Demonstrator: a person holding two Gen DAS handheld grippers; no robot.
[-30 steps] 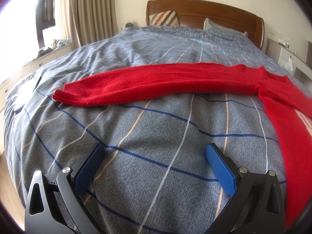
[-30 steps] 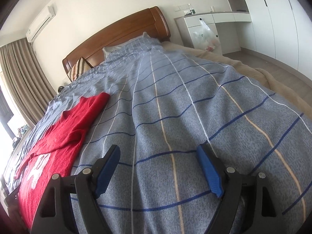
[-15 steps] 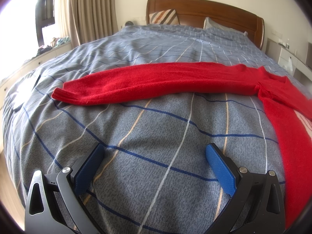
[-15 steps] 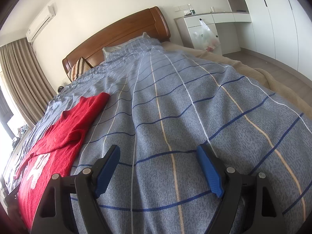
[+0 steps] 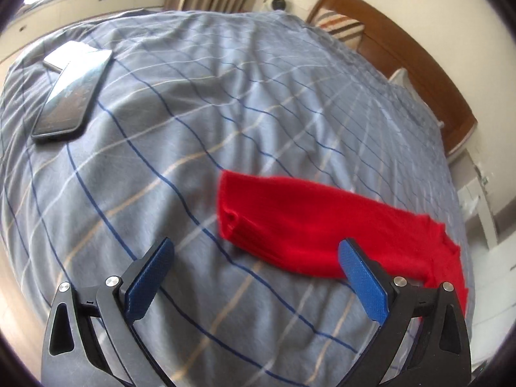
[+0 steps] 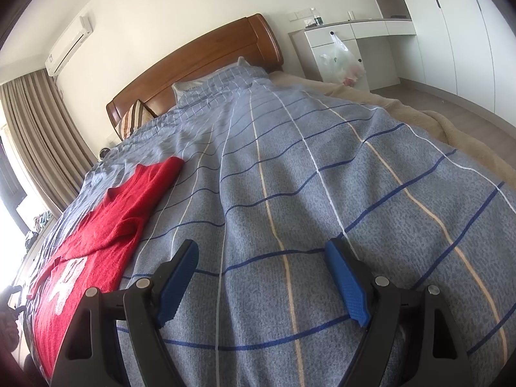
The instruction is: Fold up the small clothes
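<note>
Left gripper (image 5: 254, 258) spread wide, nothing between its blue pads (image 5: 361, 285), hanging above the blue-grey checked bedspread (image 5: 200, 122). Just beyond it, the cuff end of the red sweater's sleeve (image 5: 245, 206), lying flat and running off to the right, passing behind the right-hand pad; cannot tell whether that pad touches the sleeve. Far left on the bed, a dark phone (image 5: 72, 93) lying face up, partly over a white flat item. Wooden headboard (image 5: 416, 64) at far right, striped pillow (image 5: 342, 27) against it.

Right gripper (image 6: 261, 274) likewise spread wide and empty, over bare bedspread on the right half of the bed, well apart from the red sweater (image 6: 106, 225). Sweater spread flat at the left in this view, white lettering on its near part, one sleeve reaching toward the far end. Curtain (image 6: 38, 142) at far left, wall air conditioner (image 6: 69, 45) above. White desk (image 6: 354, 30) at far right with a plastic bag (image 6: 343, 61) hanging from it.
</note>
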